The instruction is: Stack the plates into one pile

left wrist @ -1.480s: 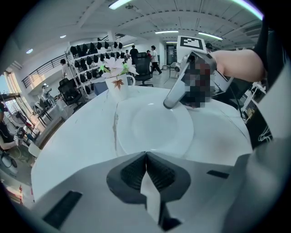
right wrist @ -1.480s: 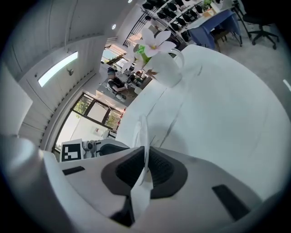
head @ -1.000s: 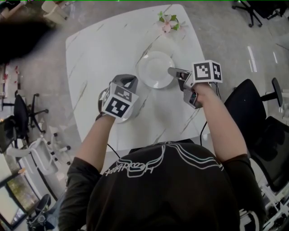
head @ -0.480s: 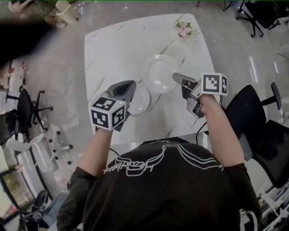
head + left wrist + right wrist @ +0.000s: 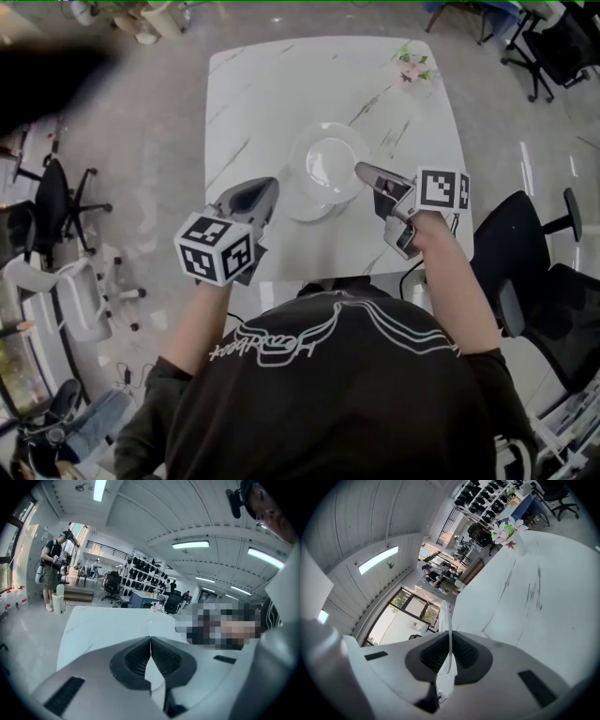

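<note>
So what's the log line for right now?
right gripper shut on top plate | top plate overlaps lower plate on table | left gripper shut, empty | pile not finished

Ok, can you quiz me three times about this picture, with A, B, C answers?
1. Where are the flowers?
A on the floor
B at the far corner of the table
C on a chair

2. What colour is the plate in the right claw?
A white
B blue
C red

3. How is the right claw?
A wide open
B shut on the plate's rim
C holding a cup

Answers:
B, they sit by the table's far edge.
A, it is white all over.
B, the right gripper view shows the rim pinched in the claw.
</note>
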`<state>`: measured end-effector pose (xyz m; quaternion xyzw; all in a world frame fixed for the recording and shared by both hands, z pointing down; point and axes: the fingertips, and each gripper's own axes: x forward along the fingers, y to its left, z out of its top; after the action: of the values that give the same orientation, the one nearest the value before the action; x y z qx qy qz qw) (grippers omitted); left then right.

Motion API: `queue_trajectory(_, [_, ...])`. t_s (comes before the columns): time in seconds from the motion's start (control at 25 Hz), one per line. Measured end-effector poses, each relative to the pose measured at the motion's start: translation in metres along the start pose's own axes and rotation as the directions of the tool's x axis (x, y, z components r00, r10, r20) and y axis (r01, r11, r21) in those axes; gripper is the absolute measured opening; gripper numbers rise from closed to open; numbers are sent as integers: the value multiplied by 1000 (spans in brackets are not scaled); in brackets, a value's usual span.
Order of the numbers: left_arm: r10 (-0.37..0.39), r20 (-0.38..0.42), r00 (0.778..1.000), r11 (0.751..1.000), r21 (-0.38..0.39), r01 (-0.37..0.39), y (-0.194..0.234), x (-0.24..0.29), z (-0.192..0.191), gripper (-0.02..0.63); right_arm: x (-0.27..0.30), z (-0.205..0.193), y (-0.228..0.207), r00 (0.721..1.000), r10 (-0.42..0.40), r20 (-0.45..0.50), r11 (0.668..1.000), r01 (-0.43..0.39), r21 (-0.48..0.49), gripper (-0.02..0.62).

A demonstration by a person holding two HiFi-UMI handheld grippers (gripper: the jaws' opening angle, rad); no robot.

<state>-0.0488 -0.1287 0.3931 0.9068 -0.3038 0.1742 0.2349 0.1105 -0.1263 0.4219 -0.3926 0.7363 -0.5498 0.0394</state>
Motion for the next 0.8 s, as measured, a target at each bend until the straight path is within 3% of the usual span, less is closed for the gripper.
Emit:
queue_trajectory(0.2, [21,16,1000,999,-28,-20,12,-30,-17,25,22,-28,13,999,33,-21,999,-33,20,35])
queue_trajectory(0.8, [58,-15,998,994,-91,-59,45,-64,-65,25,68,-79,-35,995,-72,-69,991,79,106,38])
